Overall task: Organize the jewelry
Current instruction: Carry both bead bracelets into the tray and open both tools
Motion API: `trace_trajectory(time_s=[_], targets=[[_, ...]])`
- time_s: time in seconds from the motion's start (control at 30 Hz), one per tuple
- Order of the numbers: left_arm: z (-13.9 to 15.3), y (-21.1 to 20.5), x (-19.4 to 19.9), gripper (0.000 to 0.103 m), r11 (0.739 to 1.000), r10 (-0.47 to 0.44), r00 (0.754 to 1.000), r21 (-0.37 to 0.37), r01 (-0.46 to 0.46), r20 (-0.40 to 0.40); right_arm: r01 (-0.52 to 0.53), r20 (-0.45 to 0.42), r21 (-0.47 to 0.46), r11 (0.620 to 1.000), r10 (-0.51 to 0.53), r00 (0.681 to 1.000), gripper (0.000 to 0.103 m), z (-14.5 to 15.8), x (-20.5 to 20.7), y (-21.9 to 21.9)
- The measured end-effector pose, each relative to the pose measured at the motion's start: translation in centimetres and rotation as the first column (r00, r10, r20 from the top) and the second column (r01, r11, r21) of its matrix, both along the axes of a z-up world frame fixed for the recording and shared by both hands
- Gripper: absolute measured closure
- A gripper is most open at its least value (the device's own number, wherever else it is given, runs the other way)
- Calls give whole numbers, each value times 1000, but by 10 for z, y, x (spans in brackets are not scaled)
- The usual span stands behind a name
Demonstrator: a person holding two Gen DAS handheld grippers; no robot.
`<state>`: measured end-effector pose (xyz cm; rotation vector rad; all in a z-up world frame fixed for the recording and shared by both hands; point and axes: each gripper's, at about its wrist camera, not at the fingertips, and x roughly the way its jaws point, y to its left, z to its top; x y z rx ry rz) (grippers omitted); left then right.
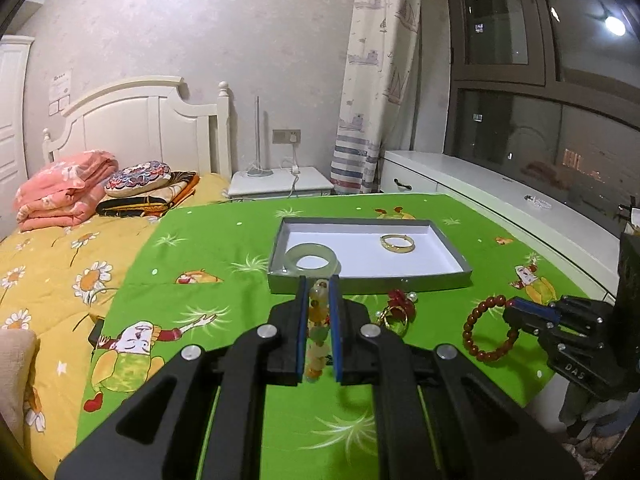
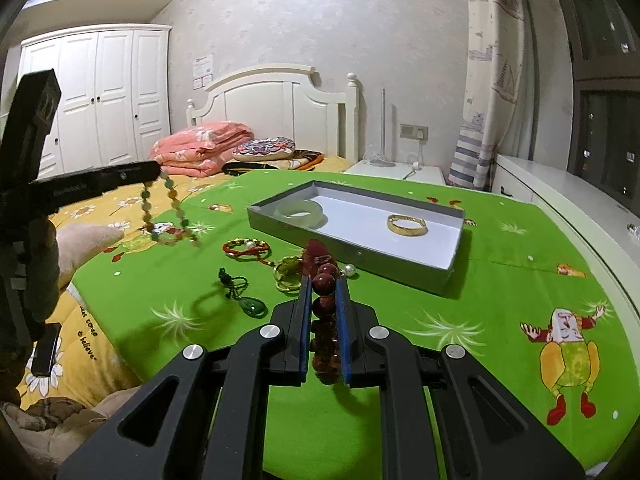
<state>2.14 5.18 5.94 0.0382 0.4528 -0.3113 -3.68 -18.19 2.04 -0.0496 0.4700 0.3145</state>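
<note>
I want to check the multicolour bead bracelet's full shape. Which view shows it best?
The right wrist view: the multicolour bead bracelet dangles as an open loop from the left tool. In the left wrist view only a short run of beads shows, pinched edge-on between the tool's fingers.

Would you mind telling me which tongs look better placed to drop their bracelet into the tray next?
Probably left: the left tongs, shut on the multicoloured bead bracelet, point at the tray just ahead. The right tongs hold the dark red bead bracelet farther back.
</note>
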Motion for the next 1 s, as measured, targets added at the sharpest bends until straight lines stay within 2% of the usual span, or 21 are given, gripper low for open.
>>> trace_trajectory(time_s=[0.17,0.57,0.73,1.0], targets=[[-7,-2,-1,93,1000,-2,1000,6,3,-7,-1,27,-17,1000,2,1000,90,6,-5,9],[-19,-19,-9,93,999,24,999,33,-25,34,51,79,-15,999,-50,996,90,18,-6,22],[-19,-22,4,93,998,53,998,33,-54,44,99,88,6,995,-99,991,90,24,16,20],[-12,-42,56,93,994,83,993,69,-89,87,152,128,-7,988,-150,980,90,38,68,17]])
